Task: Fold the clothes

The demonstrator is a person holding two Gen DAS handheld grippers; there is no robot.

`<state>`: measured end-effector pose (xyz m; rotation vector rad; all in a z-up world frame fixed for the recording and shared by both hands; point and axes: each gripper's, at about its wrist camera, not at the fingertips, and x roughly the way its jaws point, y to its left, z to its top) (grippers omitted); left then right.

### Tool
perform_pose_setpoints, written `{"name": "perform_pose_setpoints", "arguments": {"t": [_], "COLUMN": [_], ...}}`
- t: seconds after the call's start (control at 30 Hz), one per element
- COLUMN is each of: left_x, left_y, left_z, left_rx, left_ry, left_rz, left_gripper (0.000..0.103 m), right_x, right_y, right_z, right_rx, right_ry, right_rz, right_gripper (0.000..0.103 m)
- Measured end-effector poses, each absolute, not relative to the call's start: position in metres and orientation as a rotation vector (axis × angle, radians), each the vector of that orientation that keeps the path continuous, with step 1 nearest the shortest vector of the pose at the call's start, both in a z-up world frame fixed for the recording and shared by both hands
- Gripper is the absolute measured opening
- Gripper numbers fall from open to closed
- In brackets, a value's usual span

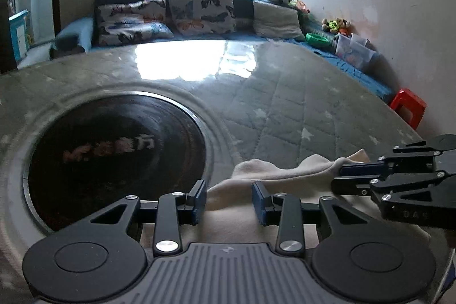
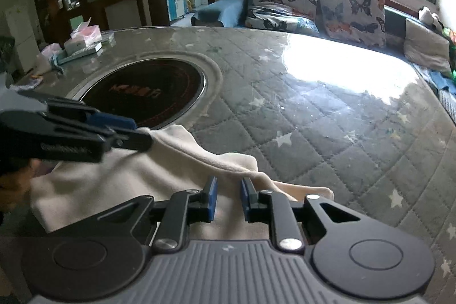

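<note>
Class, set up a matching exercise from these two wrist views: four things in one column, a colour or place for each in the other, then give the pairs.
Things:
1. garment
2. stool
3. round cooktop
4. butterfly cushions

Descriptions:
A. red, by the wall
B. cream, between both grippers' fingers
C. on the sofa under the window
D. black, set into the table

Pairs: 1-B, 2-A, 3-D, 4-C

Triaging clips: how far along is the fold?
Early. Done: no finished fold shows. In hand: the cream fleece garment lies rumpled on the quilted grey table cover; left gripper and right gripper are both open at its far edge. Left: grasping, folding, smoothing.
</note>
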<state>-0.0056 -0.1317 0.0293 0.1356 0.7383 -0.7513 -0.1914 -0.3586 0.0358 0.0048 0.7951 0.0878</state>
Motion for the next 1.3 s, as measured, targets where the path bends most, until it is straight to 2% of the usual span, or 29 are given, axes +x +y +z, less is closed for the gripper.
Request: {"name": "perform_pose_setpoints", "arguments": {"t": [0.17, 0.47, 0.63, 0.83, 0.9, 1.03, 1.13, 1.23, 1.3], "left_x": [-0.019, -0.051, -0.050, -0.043, -0.039, -0.031, -0.026, -0.024, -0.023], "left_y": [-0.097, -0.066, -0.063, -0.043, -0.036, -0.023, -0.016, -0.014, -0.014], "left_z": [0.041, 0.030, 0.018, 0.028, 0.031, 0.038, 0.039, 0.038, 0.038], "left_rx": [0.111, 0.138, 0.148, 0.086, 0.061, 0.011, -0.056, -0.120, -0.169], "left_ry": [0.727, 0.742, 0.767, 0.762, 0.764, 0.767, 0.805, 0.840, 0.864], "left_rz": [-0.730, -0.720, -0.685, -0.644, -0.621, -0.575, -0.568, -0.577, -0.581], "left_gripper": [0.045, 0.045, 0.047, 0.046, 0.048, 0.051, 0.053, 0.055, 0.060], "right_x": [-0.208, -0.235, -0.235, -0.237, -0.237, -0.235, -0.233, -0.231, -0.229], "right_y": [-0.339, -0.277, -0.258, -0.251, -0.245, -0.222, -0.202, -0.183, -0.174], "right_z": [0.052, 0.056, 0.045, 0.044, 0.048, 0.049, 0.045, 0.037, 0.031], "right_rx": [-0.047, -0.150, -0.175, -0.203, -0.217, -0.264, -0.322, -0.380, -0.414], "right_ry": [0.771, 0.766, 0.794, 0.796, 0.783, 0.770, 0.762, 0.757, 0.755], "right_rz": [0.157, 0.350, 0.388, 0.401, 0.417, 0.481, 0.521, 0.550, 0.542], "right_gripper": [0.026, 0.027, 0.027, 0.027, 0.035, 0.037, 0.044, 0.044, 0.043]}}
